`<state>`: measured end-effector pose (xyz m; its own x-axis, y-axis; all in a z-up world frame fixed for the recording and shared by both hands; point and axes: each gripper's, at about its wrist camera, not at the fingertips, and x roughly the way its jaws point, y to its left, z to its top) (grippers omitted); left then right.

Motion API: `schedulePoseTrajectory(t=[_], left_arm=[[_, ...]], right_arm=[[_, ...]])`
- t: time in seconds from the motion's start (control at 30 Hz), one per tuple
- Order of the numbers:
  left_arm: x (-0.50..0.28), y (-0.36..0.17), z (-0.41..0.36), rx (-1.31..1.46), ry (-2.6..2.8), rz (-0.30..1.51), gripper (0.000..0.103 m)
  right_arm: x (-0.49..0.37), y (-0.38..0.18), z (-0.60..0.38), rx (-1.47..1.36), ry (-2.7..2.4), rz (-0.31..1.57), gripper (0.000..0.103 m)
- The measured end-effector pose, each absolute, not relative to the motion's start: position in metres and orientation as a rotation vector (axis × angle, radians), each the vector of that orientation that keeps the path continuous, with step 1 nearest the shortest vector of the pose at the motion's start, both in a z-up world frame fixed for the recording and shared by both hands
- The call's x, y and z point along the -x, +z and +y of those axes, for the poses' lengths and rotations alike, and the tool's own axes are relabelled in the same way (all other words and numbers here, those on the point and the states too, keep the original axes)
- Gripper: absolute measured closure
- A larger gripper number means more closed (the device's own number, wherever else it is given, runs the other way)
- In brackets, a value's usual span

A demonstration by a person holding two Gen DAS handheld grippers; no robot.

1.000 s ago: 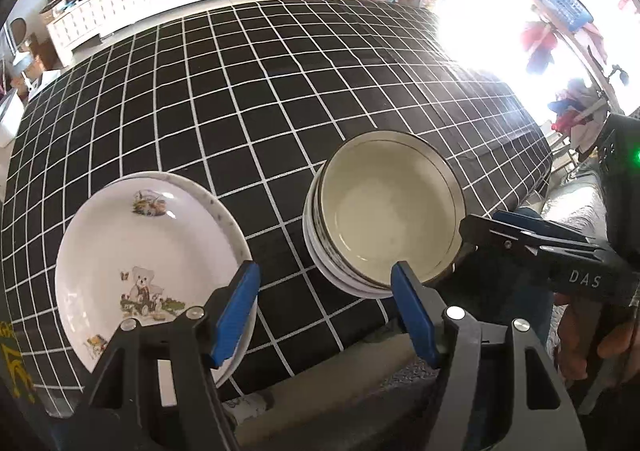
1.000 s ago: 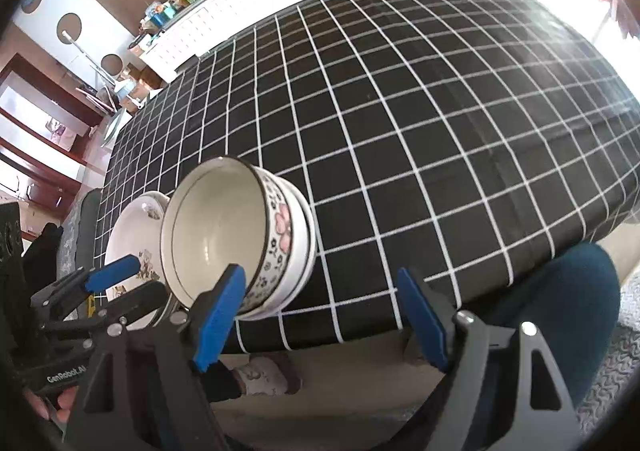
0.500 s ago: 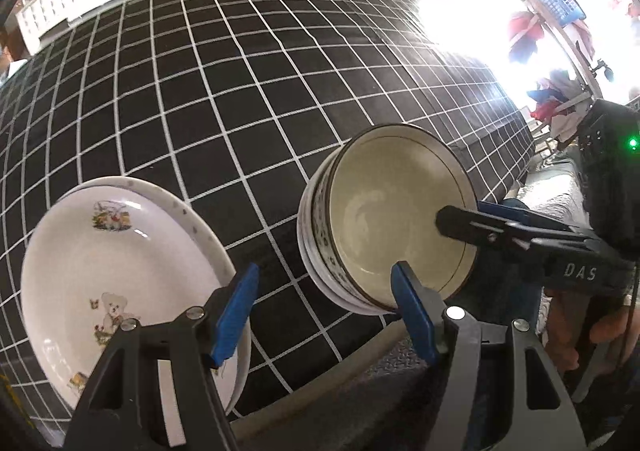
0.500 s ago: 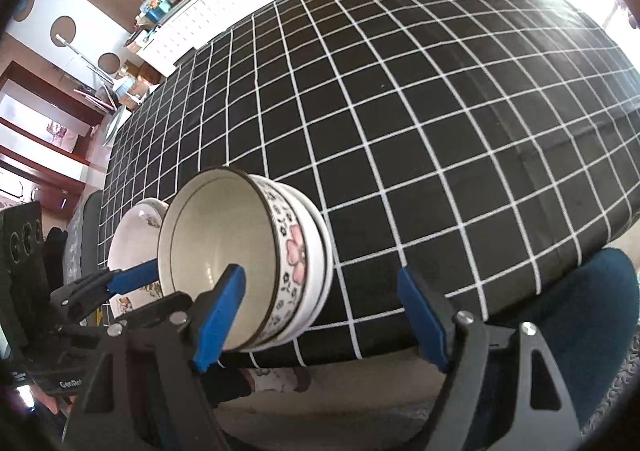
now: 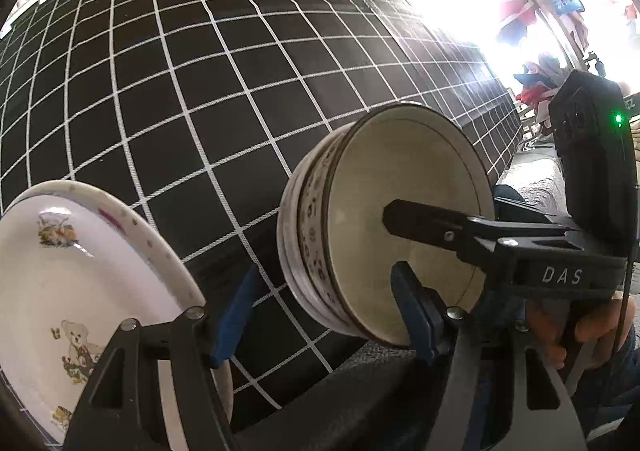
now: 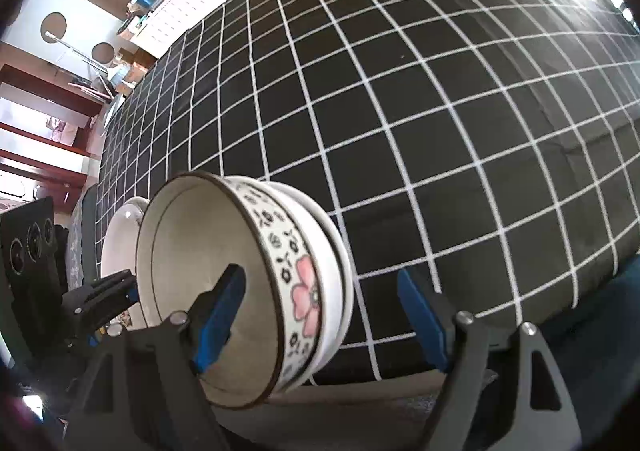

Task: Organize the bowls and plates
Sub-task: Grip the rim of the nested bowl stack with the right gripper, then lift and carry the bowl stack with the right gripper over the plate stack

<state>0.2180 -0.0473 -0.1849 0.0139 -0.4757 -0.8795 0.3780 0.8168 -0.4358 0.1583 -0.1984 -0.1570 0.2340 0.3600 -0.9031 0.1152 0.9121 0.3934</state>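
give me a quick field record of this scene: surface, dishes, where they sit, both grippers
surface: black tablecloth with white grid
bowls: nested stack, floral band, near table edge
plates: white stack with bear print, beside the bowls
left gripper: open, holding nothing, between plates and bowls
right gripper: open, one finger inside the top bowl, one outside

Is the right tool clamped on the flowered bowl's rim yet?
No. In the right wrist view the right tool stands open: one blue finger is over the flowered bowl, the other is off to its side over the tablecloth.
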Motion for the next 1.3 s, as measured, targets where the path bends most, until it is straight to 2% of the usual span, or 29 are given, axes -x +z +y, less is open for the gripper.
schedulePoseTrajectory(t=[0.43, 0.53, 0.6, 0.63, 1.3], left_arm=[[-0.22, -0.201, -0.072, 0.065, -0.678, 1.414, 0.037], [-0.221, -0.2, -0.073, 0.071, -0.667, 1.404, 0.037], [-0.22, -0.199, -0.075, 0.075, -0.66, 1.404, 0.037], [-0.222, -0.2, -0.077, 0.08, -0.656, 1.405, 0.037], [-0.218, -0.199, -0.076, 0.17, -0.531, 1.422, 0.037]], right_arm=[[-0.155, -0.158, -0.203, -0.387, 0.194, 1.345, 0.022], [-0.154, -0.16, -0.205, -0.436, 0.216, 1.358, 0.026], [-0.152, -0.159, -0.206, -0.461, 0.228, 1.357, 0.036], [-0.153, -0.157, -0.205, -0.458, 0.233, 1.359, 0.037], [-0.165, -0.159, -0.199, -0.535, 0.161, 1.388, 0.033]])
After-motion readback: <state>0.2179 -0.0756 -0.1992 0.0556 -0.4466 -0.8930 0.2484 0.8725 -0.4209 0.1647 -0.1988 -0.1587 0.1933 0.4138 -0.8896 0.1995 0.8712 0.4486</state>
